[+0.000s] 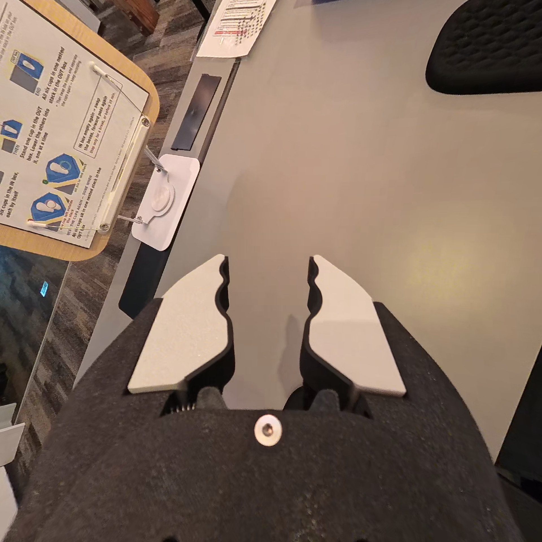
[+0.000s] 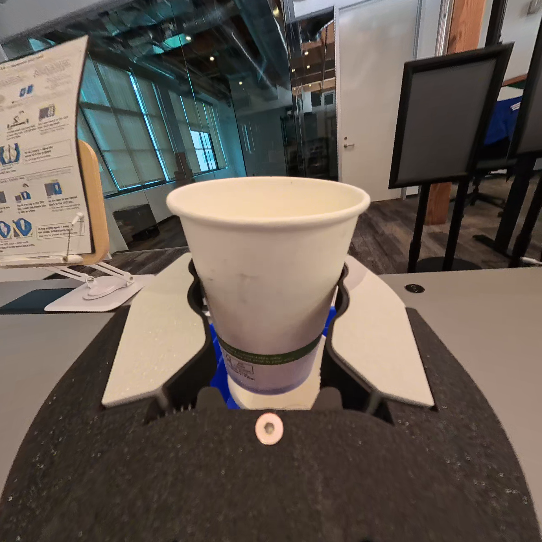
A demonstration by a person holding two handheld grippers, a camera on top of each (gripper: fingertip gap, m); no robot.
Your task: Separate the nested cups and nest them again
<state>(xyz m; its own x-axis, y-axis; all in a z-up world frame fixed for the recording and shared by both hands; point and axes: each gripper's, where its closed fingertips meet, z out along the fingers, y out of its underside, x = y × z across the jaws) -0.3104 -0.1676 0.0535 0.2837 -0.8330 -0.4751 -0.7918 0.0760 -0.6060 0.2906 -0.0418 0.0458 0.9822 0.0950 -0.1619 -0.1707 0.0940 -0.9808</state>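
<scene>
White paper cup point(image 2: 265, 272) upright, clamped mid-frame in right tongs point(image 2: 268, 290), likely for carrying; left tongs point(image 1: 268, 264) spread, empty over grey counter point(image 1: 381, 205).

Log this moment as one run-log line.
left gripper: open, empty, over grey table | right gripper: shut on white paper cup, upright | blue bin below

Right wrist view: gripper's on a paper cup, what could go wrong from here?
1. The right gripper clamps the thin white paper cup mid-wall; squeezing could dent it.
2. Its base is above something blue, mostly hidden; lowering blind could snag.
3. The left gripper is open above bare table, giving no support.
</scene>
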